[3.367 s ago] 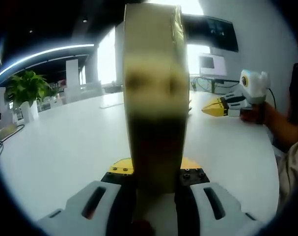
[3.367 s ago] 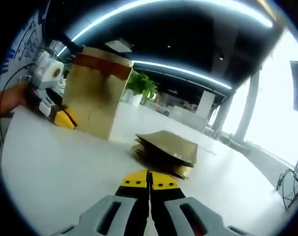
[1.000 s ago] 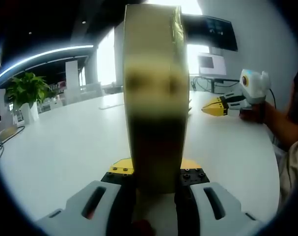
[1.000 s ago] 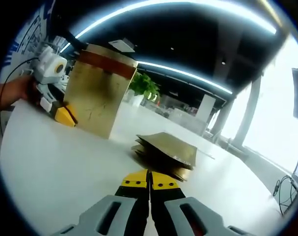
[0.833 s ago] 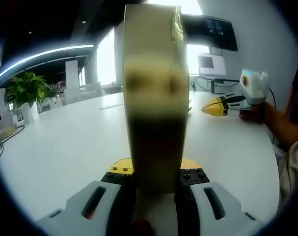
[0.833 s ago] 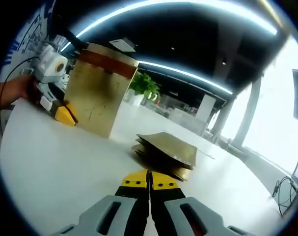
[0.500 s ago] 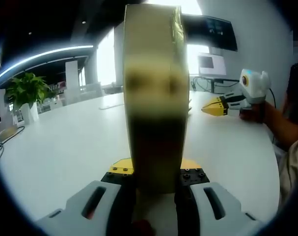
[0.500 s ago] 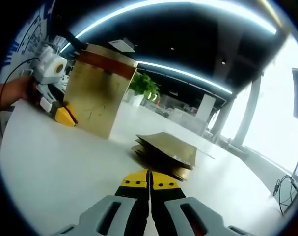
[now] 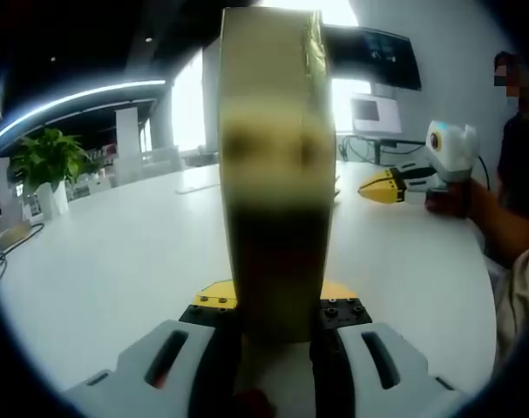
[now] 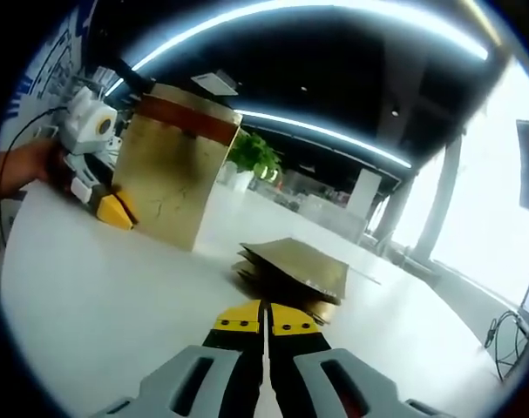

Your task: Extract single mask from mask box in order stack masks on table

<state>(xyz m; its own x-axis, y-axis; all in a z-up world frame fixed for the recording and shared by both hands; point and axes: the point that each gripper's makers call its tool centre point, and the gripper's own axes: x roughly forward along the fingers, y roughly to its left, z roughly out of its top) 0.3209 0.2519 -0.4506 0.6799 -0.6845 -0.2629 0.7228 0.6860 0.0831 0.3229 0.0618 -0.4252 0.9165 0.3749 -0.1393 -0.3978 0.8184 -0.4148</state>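
Left gripper view: left tool [image 9: 277, 318] clamps the box [image 9: 277, 165] at centre; right tool [image 10: 265, 320], closed and empty, should open and reach into the box [image 10: 171, 174] while the stack [image 10: 292, 272] waits at centre on the counter [image 10: 98, 296].

white table [image 10: 90, 287], mask box [image 10: 172, 174], stacked masks [image 10: 295, 270]

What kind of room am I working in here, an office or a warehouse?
Most likely an open-plan office or showroom, not a warehouse: a long white table, a potted plant, a wall screen above a desk monitor, and curved strip lights on a dark ceiling.
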